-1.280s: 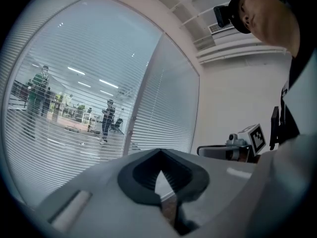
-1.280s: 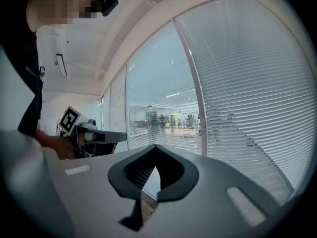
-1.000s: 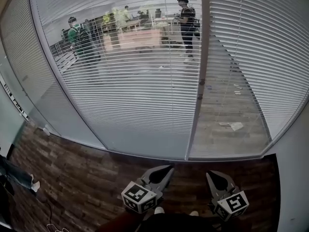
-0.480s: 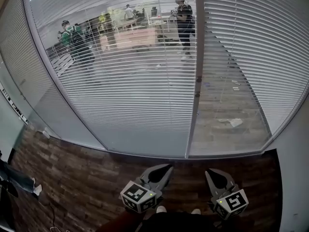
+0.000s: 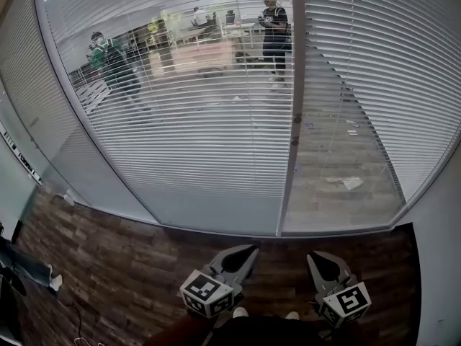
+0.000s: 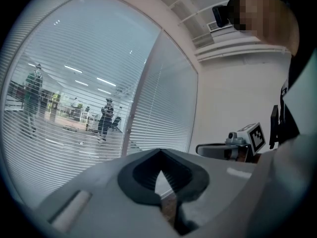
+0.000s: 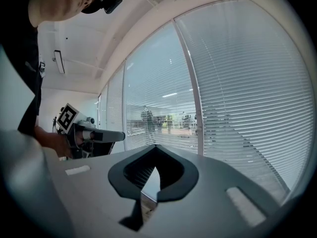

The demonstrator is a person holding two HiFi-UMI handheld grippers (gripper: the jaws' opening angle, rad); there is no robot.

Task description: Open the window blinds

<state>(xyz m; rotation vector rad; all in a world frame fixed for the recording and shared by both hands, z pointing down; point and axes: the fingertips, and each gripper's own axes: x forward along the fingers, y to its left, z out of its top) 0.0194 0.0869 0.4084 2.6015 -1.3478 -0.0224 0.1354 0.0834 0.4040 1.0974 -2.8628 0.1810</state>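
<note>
Head view: window blinds (image 5: 202,121) are down over the glass on both sides of the mullion (image 5: 294,121), slats part-tilted, with people (image 5: 274,27) visible behind. We hold the left gripper (image 5: 250,253) and right gripper (image 5: 315,259) below the mullion's foot, over the wood floor (image 5: 108,265), apart from the blinds. Both have their jaws closed tip to tip and hold nothing.

The left gripper (image 5: 248,254) and right gripper (image 5: 318,261) are grey, with black-and-white marker cubes (image 5: 207,294). Dark clothing (image 5: 252,332) shows at six o'clock.
</note>
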